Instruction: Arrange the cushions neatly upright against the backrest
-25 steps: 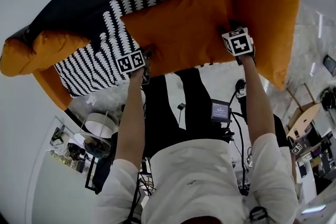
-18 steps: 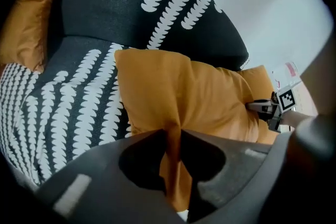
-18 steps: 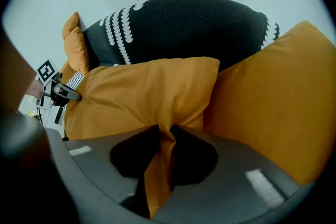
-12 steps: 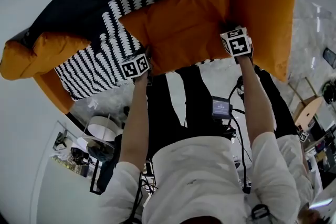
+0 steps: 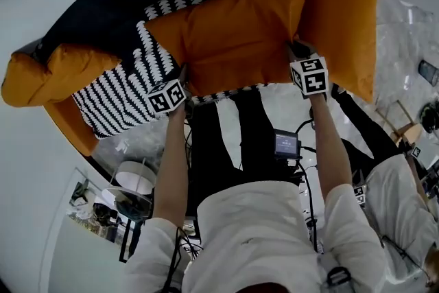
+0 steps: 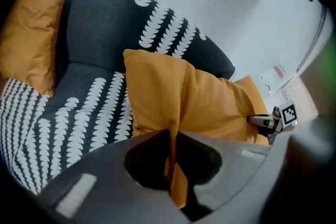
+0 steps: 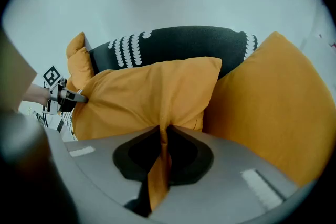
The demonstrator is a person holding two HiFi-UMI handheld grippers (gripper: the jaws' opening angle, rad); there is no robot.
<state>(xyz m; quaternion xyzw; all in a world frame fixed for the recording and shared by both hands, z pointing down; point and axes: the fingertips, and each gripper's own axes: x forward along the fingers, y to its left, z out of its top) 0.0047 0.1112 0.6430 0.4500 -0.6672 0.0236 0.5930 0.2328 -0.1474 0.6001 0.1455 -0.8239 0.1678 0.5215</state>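
At the far left, an orange cushion (image 5: 51, 72) is leaned in the corner of the black sofa (image 5: 130, 17), which is covered in white leaf shapes. Next, the left gripper (image 5: 182, 73) is seen. Its jaws are pinched tight on the lower left edge of the middle cushion (image 5: 233, 34), and a fold of orange cloth is squeezed between them. The middle cushion is held up in front of the backrest, over the seat. It looks lifted off the seat, but that is hard to tell. The right gripper (image 5: 293, 50) is clamped on the lower right corner of this cushion. Its jaws have just been closing, and orange cloth is nipped between them. Just beside the middle cushion, at the right end of the sofa, a third orange cushion (image 5: 353, 17) is stood upright.
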